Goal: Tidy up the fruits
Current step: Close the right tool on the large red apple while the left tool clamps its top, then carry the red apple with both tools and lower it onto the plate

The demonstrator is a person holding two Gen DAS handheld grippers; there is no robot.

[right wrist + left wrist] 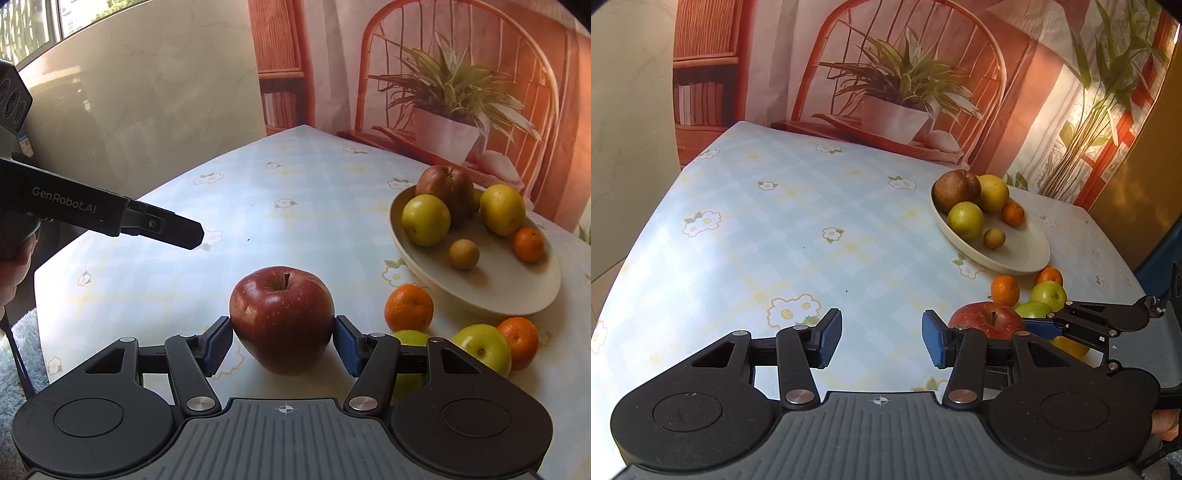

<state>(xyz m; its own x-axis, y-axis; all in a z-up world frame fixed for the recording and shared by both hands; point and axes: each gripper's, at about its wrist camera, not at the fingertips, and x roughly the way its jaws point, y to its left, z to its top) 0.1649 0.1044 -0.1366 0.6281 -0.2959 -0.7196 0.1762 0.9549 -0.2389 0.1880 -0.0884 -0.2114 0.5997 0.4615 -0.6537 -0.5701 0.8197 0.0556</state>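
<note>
A red apple [282, 314] sits on the flowered tablecloth, and my right gripper [282, 332] is shut on it, a blue pad pressed to each side. To its right stands a cream bowl [480, 306] holding a brown fruit [447, 188], two yellow-green fruits, a small orange [529, 244] and a small brown fruit [464, 254]. Two oranges [409, 307] and two green apples [482, 347] lie loose in front of the bowl. My left gripper [882, 341] hovers open over bare cloth, left of the red apple [988, 319], with nothing between its fingers.
The table [775, 240] ends at a printed backdrop of a chair and potted plant behind, with a beige wall to the left. A yellow fruit [1071, 347] lies partly hidden under the right gripper. A hand and a fluffy grey cloth [14, 354] show at the left edge.
</note>
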